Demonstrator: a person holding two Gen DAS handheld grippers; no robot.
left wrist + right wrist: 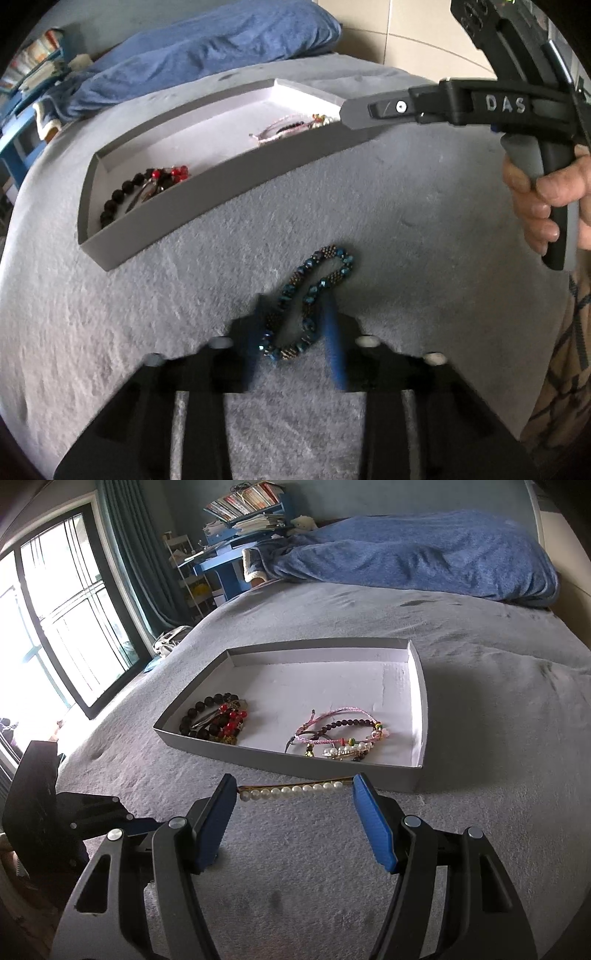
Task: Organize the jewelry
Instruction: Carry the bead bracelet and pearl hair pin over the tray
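With your left tool [295, 332] narrowed around the blue beaded bracelet [308, 306] lying on the bed between its pads, close fully before lifting toward the tray [207, 192] ahead, while your right tool [293, 812] holds the pearl clip [291, 789] lengthwise.

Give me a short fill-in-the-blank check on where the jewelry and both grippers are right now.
1. The right gripper holds a ____ hair clip by its ends.
2. The blue beaded bracelet lies on the grey ____, outside the tray.
3. The left gripper has its fingers on either side of the ____.
4. The black bead bracelet lies in the tray's ____ part.

Missing words: pearl; blanket; bracelet; left
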